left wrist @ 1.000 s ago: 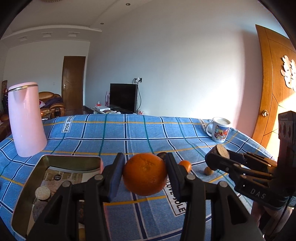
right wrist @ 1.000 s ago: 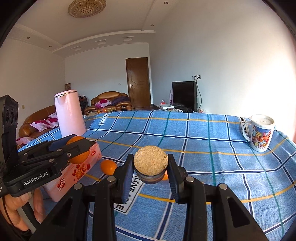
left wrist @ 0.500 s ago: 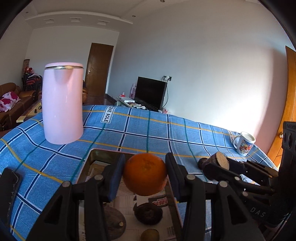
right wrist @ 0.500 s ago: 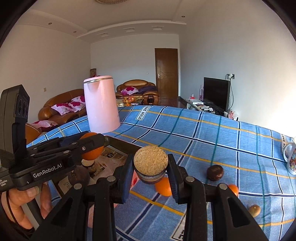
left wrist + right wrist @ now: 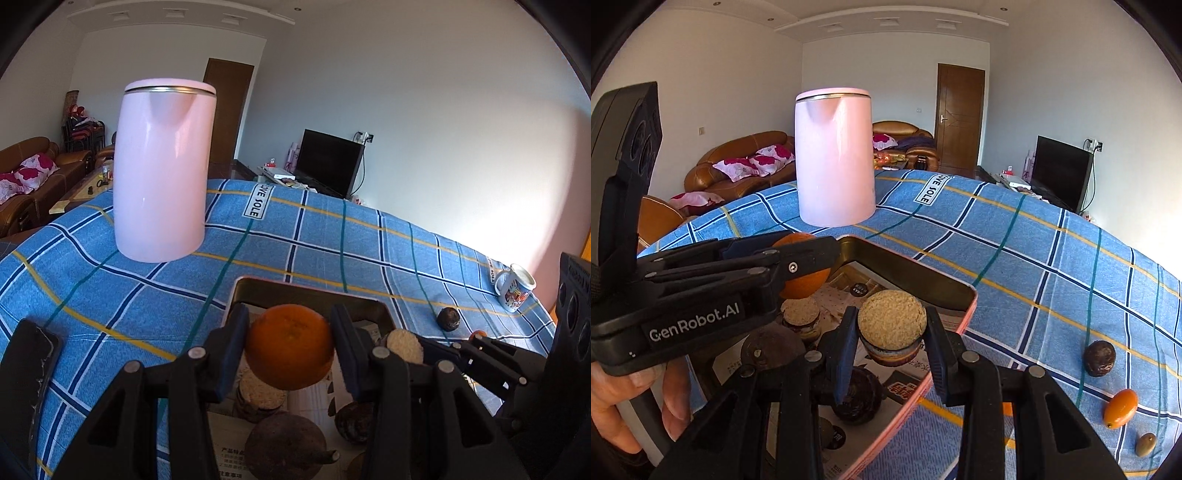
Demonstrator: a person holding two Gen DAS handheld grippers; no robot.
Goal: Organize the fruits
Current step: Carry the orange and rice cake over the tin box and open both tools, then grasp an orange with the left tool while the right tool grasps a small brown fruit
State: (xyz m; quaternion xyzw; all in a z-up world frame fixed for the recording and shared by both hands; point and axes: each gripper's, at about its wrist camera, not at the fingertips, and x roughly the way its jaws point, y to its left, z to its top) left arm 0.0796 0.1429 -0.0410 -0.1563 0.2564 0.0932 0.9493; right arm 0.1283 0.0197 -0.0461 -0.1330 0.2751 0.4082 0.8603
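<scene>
My left gripper (image 5: pixel 290 347) is shut on an orange (image 5: pixel 290 345) and hangs over the metal tray (image 5: pixel 310 290). In the right wrist view that left gripper (image 5: pixel 809 266) reaches in from the left with the orange (image 5: pixel 803 286). The right gripper (image 5: pixel 892 328) is shut on a round cake with a crumbly top (image 5: pixel 892 319), above the tray (image 5: pixel 916 275). Paper lines the tray, which holds another crumbly cake (image 5: pixel 799 312) and several dark round fruits (image 5: pixel 284 446). On the cloth to the right lie a dark fruit (image 5: pixel 1099 358), a small orange kumquat (image 5: pixel 1120 402) and an olive-coloured fruit (image 5: pixel 1145 445).
A tall pink kettle (image 5: pixel 162 166) stands on the blue checked tablecloth (image 5: pixel 332 240) behind the tray. A printed mug (image 5: pixel 515 288) sits at the far right edge. A dark flat object (image 5: pixel 27 365) lies at the left. A hand (image 5: pixel 635 410) holds the left gripper.
Both grippers swung left across the table, from over the bare cloth to above the tray, each still holding its item. The kettle now looms closer and the mug has receded to the right.
</scene>
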